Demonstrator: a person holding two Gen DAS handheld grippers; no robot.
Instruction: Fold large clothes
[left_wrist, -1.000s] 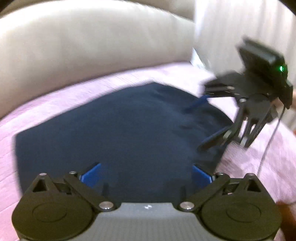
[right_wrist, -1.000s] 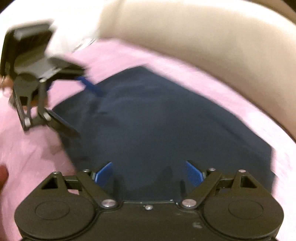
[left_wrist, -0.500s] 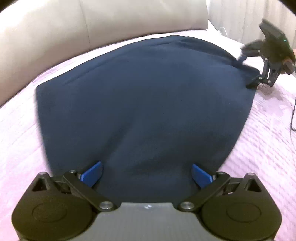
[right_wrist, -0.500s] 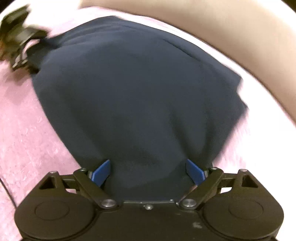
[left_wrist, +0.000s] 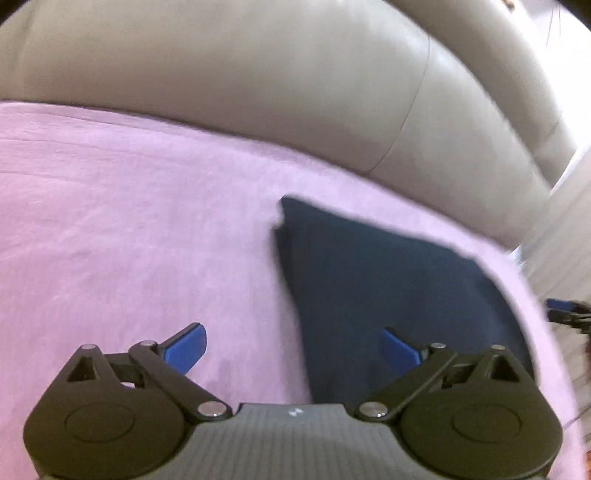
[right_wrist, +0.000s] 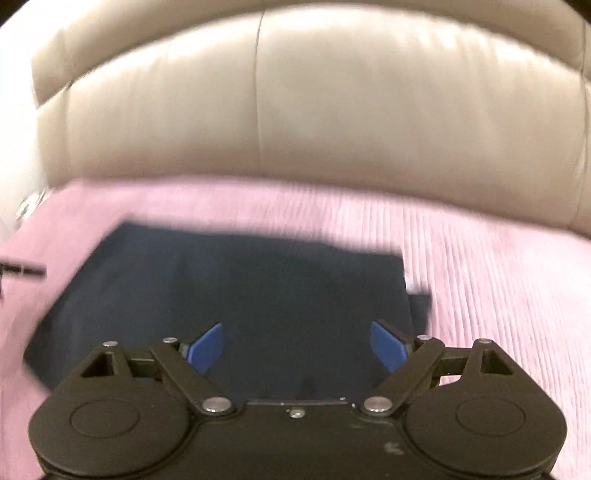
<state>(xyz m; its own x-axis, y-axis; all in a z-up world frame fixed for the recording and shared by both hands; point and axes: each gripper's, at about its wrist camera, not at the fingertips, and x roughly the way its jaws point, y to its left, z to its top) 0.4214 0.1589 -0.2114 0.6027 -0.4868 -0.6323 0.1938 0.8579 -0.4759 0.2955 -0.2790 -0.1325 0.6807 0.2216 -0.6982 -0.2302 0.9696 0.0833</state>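
Two grippers, both spread wide, nothing held between fingers; left gripper (left_wrist: 293, 345) over the seam where navy garment (left_wrist: 388, 280) meets pink cover (left_wrist: 129, 221); right gripper (right_wrist: 297, 341) directly above the same garment (right_wrist: 229, 295).

Garment lying as a compact folded slab on the pink cover, at 1 to 3 o'clock in left wrist view, 9 to 1 o'clock in right wrist view; beige cushioned backrest (right_wrist: 332, 110) at 12 o'clock behind it.

Looks close to finished, judged from the tidy rectangle; heavy motion blur in both views, so edges uncertain.

Risks noted:
- loose tab poking out at 3 o'clock of the slab (right_wrist: 419, 301) in right wrist view; likely to snag a blue finger pad (right_wrist: 388, 345) on a low pass and drag the top layer open;
- soft ribbed cover underneath; any pinch taken too deep could gather cover together with cloth;
- other gripper's tip (left_wrist: 565, 310) at 3 o'clock edge of left view, near garment's far side; crossing paths could bump it;
- fast swings over thick layered cloth may slide the stack askew.
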